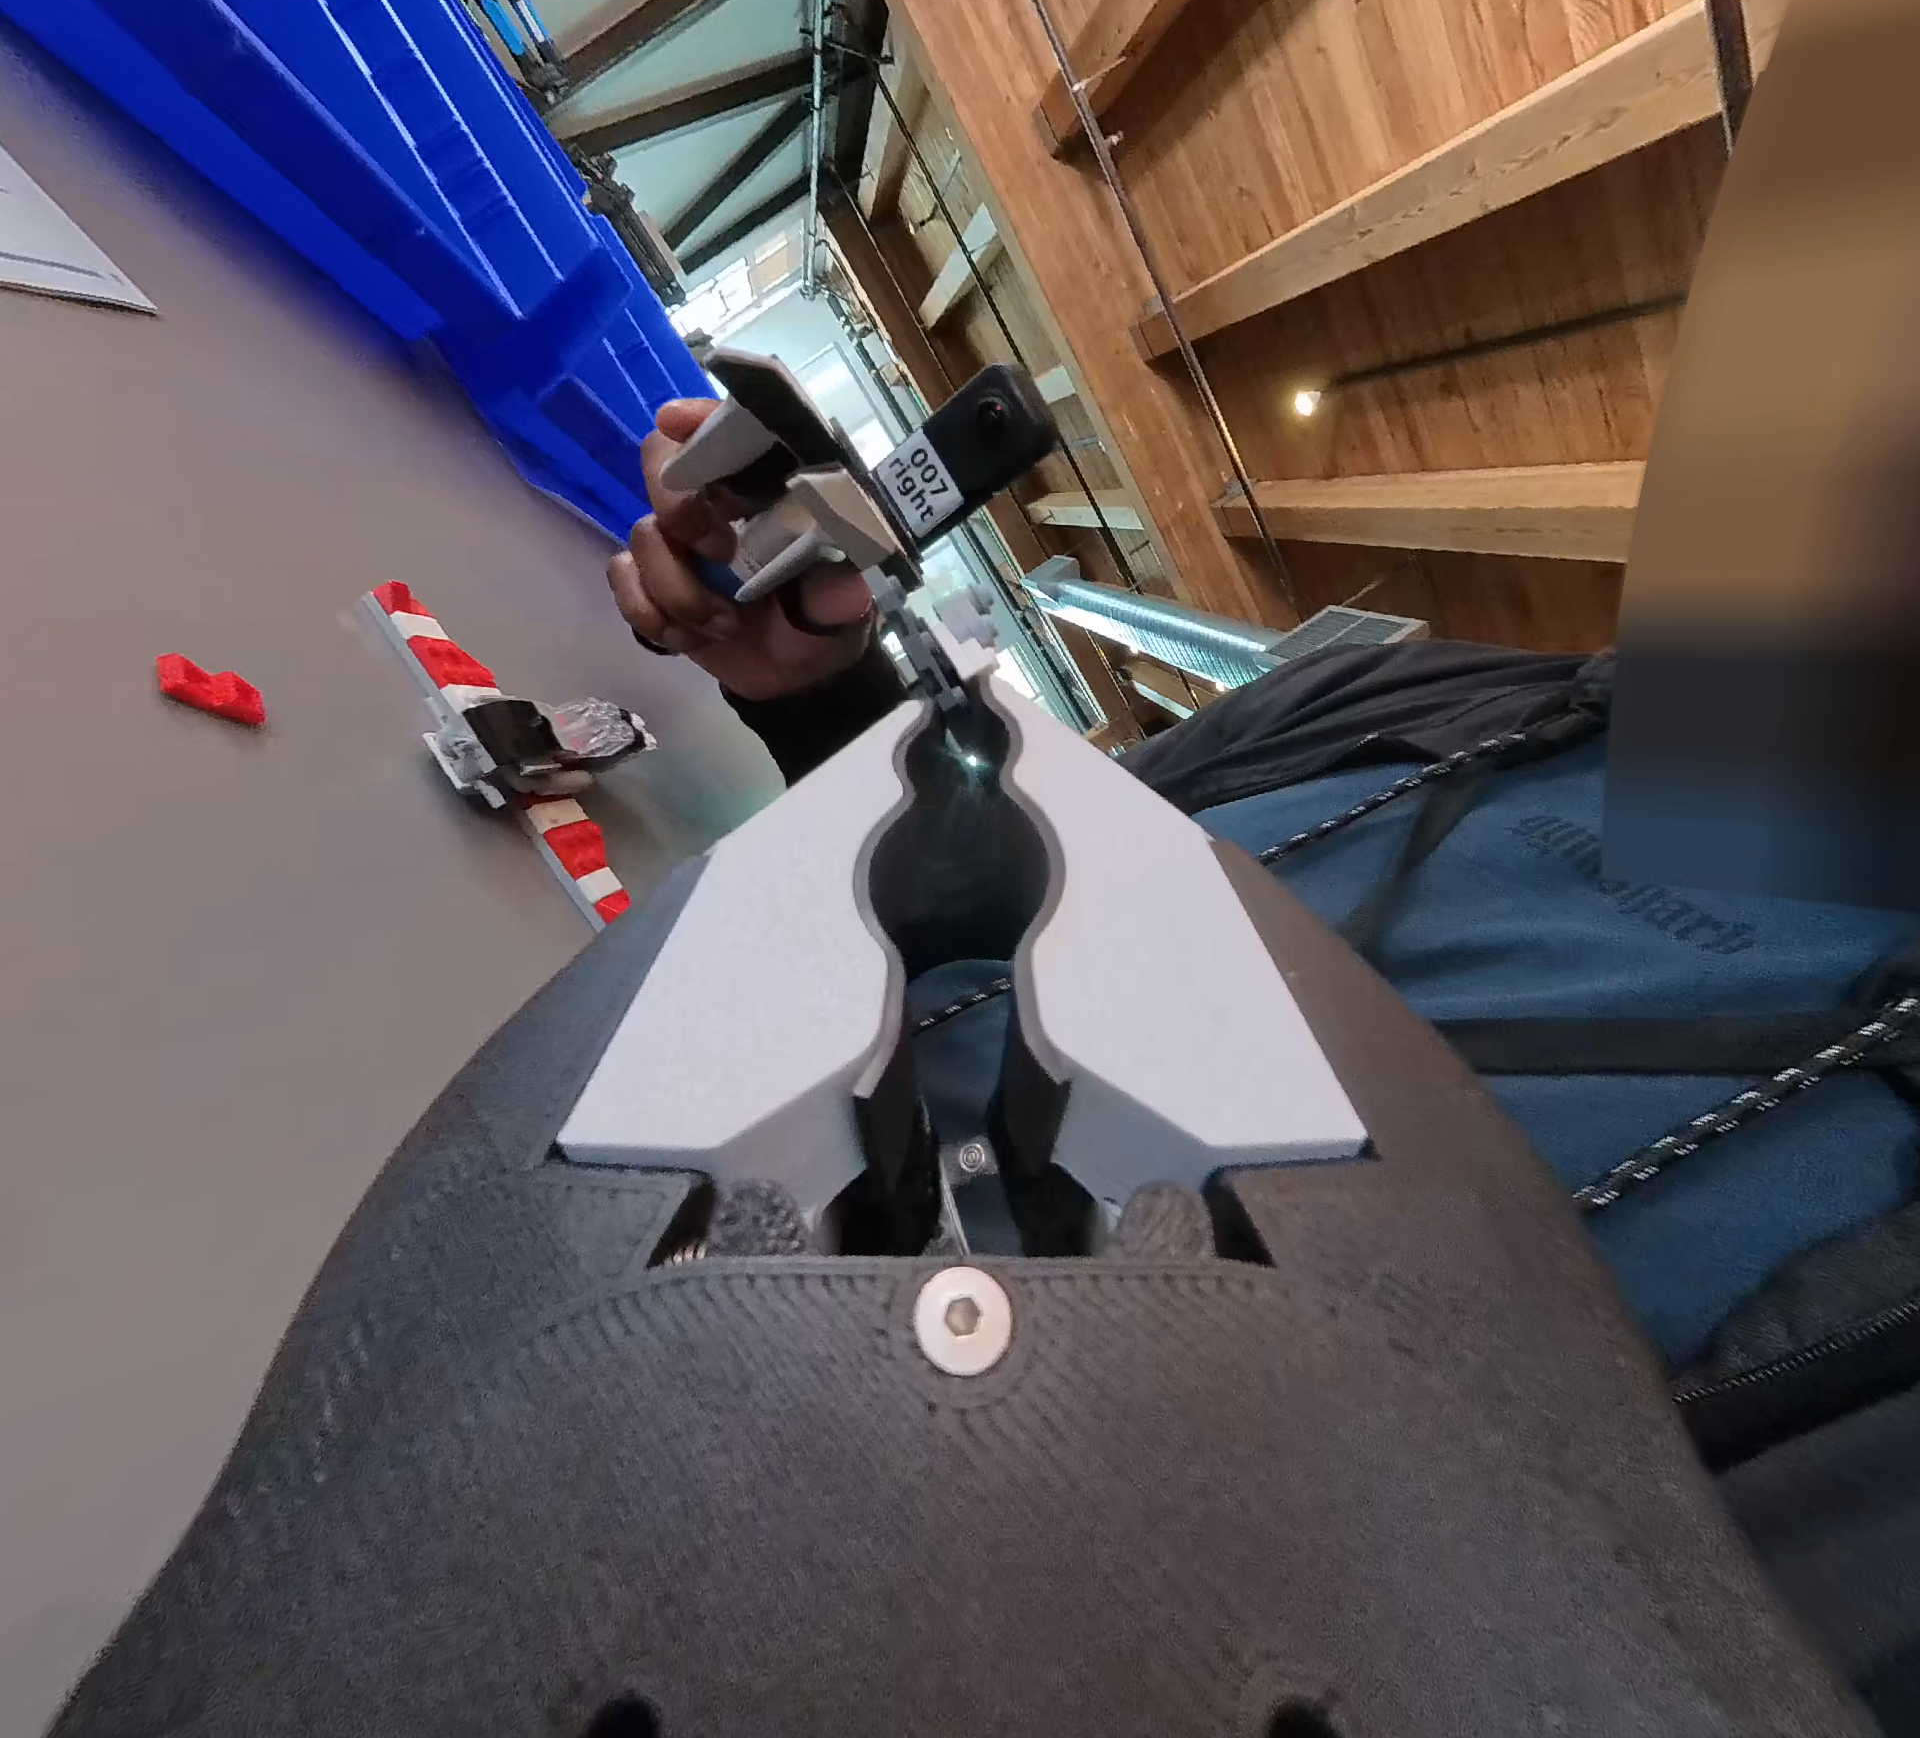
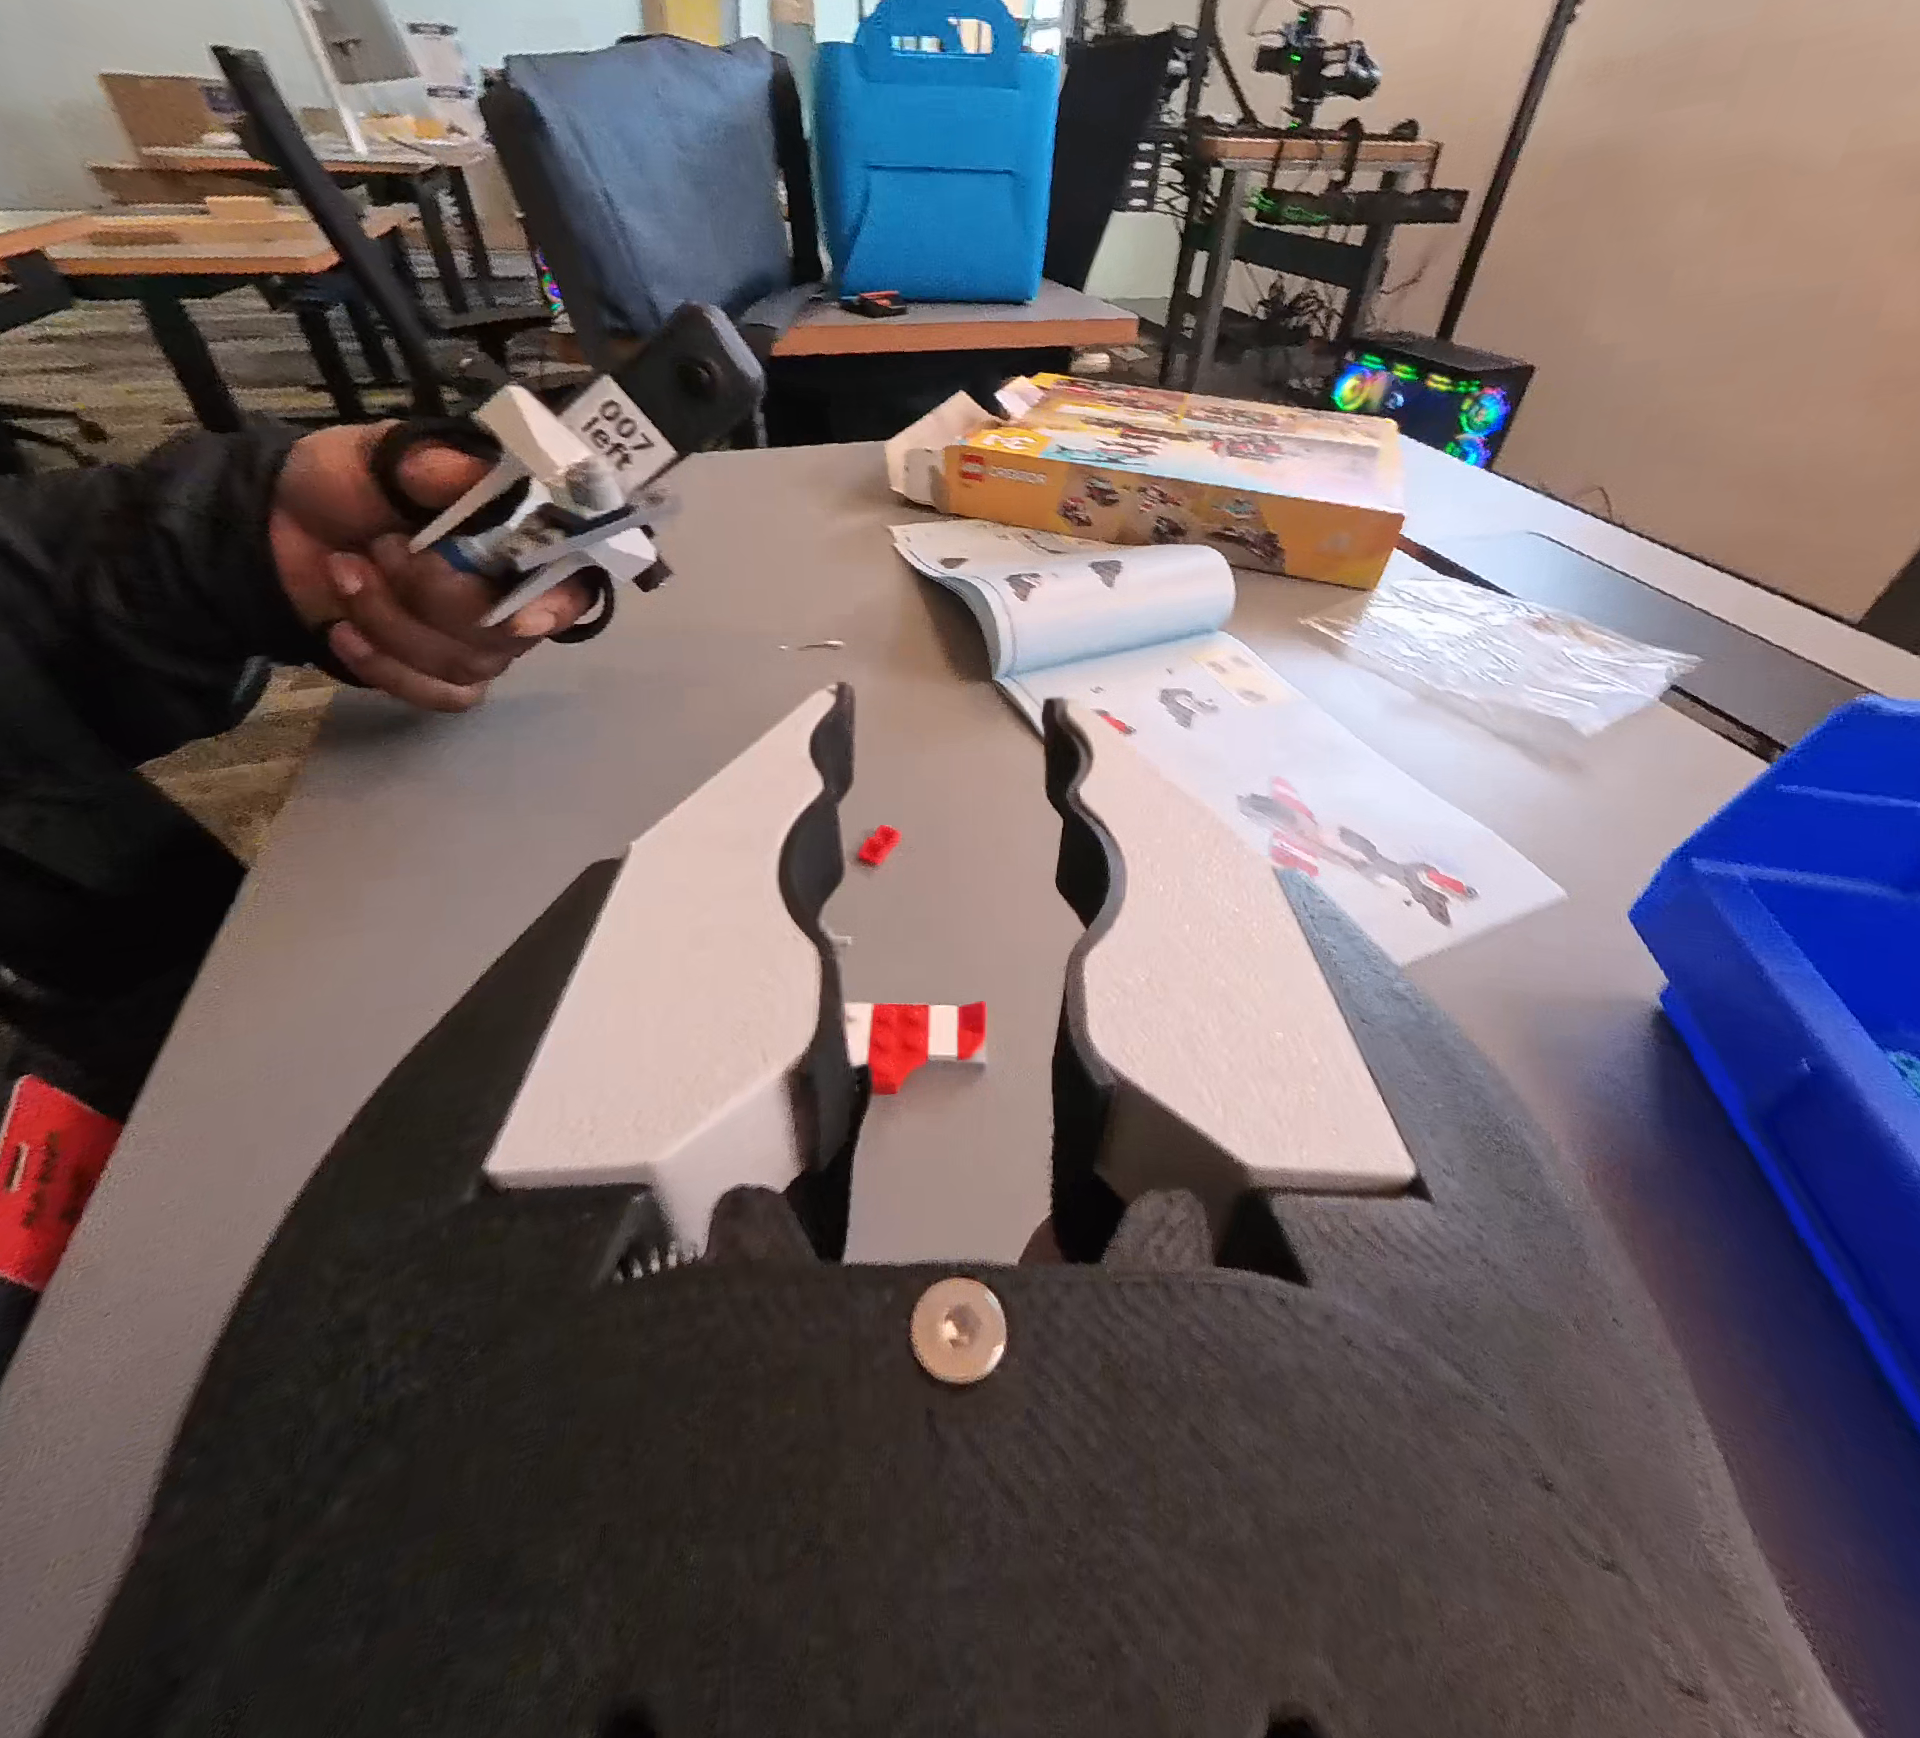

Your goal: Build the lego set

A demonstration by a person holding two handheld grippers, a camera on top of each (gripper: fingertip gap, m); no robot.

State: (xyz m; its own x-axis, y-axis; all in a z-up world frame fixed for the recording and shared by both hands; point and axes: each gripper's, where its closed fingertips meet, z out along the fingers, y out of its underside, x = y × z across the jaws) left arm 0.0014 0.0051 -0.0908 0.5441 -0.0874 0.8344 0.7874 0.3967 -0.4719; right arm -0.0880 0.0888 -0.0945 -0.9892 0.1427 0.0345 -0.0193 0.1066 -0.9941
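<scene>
In the right wrist view, the left gripper (image 2: pixel 634 545) sits at the upper left of the frame, raised off the grey table (image 2: pixel 520 815) in a person's hand (image 2: pixel 405 576), its fingers clenched on a small grey lego piece (image 2: pixel 582 493). At frame centre the right gripper (image 2: pixel 948 732) hangs over the table with its fingers released and nothing between them. Seen through that gap are a tiny red plate (image 2: pixel 879 845) and, nearer the camera, the end of a red-and-white striped lego assembly (image 2: pixel 920 1044) flat on the table. Right of centre lies an open instruction booklet (image 2: pixel 1195 712), with the yellow lego box (image 2: pixel 1174 483) behind it and a clear plastic bag (image 2: pixel 1496 649) beside it. A blue bin (image 2: pixel 1808 961) fills the right edge. In the left wrist view, the striped assembly lies at centre left with a red bracket-shaped piece (image 1: pixel 211 682) near it.
</scene>
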